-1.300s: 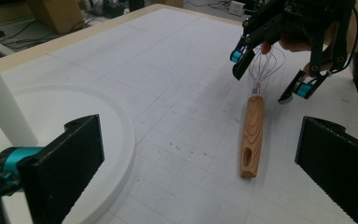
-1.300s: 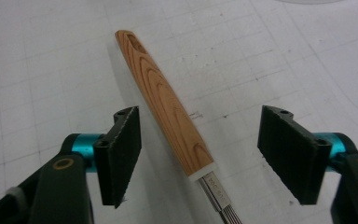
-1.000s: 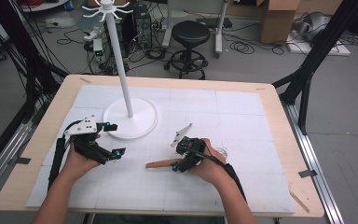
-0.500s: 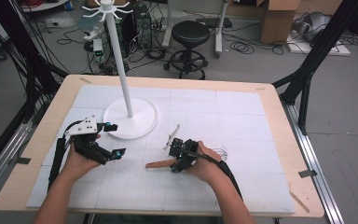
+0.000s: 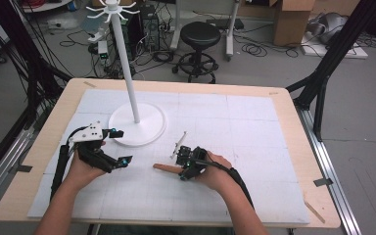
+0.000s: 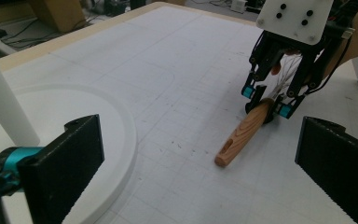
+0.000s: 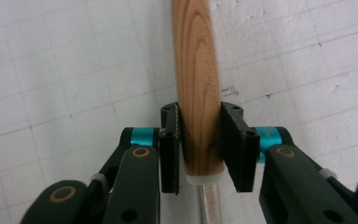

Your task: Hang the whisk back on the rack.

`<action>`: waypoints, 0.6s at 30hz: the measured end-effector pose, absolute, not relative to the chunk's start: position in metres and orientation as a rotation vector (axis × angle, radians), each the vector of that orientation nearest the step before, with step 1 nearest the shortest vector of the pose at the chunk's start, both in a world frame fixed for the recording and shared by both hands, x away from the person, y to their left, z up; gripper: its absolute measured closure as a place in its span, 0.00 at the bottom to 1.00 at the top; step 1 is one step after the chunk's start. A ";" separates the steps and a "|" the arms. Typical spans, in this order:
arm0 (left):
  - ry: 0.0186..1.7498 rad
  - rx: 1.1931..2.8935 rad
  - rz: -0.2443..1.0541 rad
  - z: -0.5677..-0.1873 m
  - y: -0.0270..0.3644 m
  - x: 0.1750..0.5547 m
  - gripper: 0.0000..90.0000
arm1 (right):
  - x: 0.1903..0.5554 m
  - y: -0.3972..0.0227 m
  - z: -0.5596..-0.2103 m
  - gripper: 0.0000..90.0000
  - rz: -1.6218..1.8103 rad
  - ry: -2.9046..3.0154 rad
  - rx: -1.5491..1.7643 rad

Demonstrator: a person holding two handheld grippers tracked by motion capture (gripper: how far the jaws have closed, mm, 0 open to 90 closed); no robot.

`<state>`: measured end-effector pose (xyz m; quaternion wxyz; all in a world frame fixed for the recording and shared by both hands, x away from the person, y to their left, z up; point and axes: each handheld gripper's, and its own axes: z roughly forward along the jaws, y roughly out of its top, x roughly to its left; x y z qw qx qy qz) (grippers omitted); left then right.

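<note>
A: Whisk (image 7: 198, 84) lies flat on the tabletop (image 5: 274, 161), near the white stand (image 5: 137, 125). The right gripper (image 7: 199, 149) has just closed its fingers on the wooden handle.

B: Grasping step. Next, lift it. The left gripper (image 5: 120, 147) waits with fingers wide open, empty.

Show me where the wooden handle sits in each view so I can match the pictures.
High view: the wooden handle lies on the mat below centre, poking left from the right gripper.
Left gripper view: right of centre, the handle slants down-left from the right gripper, which is clamped on it.
Right gripper view: upright at centre, the handle squeezed by both pads.
Shared landmark: the gridded white mat under the handle.
</note>
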<state>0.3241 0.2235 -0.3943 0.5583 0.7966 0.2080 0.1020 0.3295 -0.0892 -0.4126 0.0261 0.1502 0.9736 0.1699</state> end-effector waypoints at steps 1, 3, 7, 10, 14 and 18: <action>0.493 1.877 0.241 -0.394 0.224 0.324 0.02 | 0.330 -0.088 -0.412 0.79 0.514 3.012 0.468; 0.492 1.876 0.242 -0.394 0.224 0.324 0.02 | 0.330 -0.088 -0.412 0.79 0.513 3.012 0.461; 0.493 1.873 0.241 -0.394 0.225 0.325 0.02 | 0.333 -0.094 -0.404 0.79 0.604 2.969 0.492; 0.493 1.869 0.241 -0.394 0.225 0.324 0.02 | 0.335 -0.100 -0.396 0.79 0.690 2.945 0.525; 0.495 1.869 0.242 -0.394 0.225 0.325 0.02 | 0.338 -0.111 -0.377 0.79 0.857 2.892 0.556; 0.489 1.868 0.252 -0.391 0.225 0.324 0.02 | 0.340 -0.118 -0.353 0.79 0.986 2.815 0.550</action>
